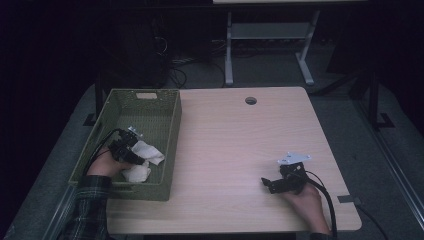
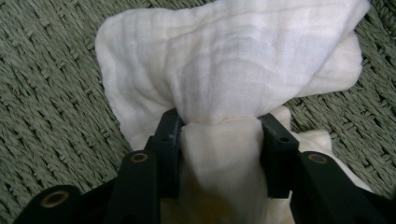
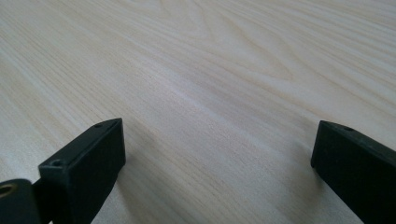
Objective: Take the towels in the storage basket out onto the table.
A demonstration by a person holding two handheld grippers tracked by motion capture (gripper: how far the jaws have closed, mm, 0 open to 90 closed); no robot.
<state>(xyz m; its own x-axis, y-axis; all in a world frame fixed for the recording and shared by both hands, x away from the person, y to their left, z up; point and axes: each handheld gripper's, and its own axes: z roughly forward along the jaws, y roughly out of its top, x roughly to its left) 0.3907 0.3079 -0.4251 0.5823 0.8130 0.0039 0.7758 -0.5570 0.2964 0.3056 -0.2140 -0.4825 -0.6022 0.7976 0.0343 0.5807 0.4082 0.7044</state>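
Observation:
A crumpled white cloth [image 1: 145,159] lies inside the green woven basket [image 1: 142,92] at the table's left edge. My left gripper [image 1: 131,156] reaches into the basket, and its jaws pinch a bunched fold of the cloth. In the left gripper view the cloth [image 2: 224,60] bulges above the left gripper [image 2: 219,122], with both pads pressing into the fabric over the basket's woven floor [image 2: 46,93]. My right gripper [image 1: 266,183] rests low over the wooden table [image 1: 235,135] near the front right. In its own view the right gripper [image 3: 217,144] stands open with nothing between the jaws.
The basket takes up the left side of the table. A round cable hole [image 1: 251,100] sits near the table's far edge. Beyond the table stand the white legs of another desk [image 1: 229,50] and some cables on the dark floor.

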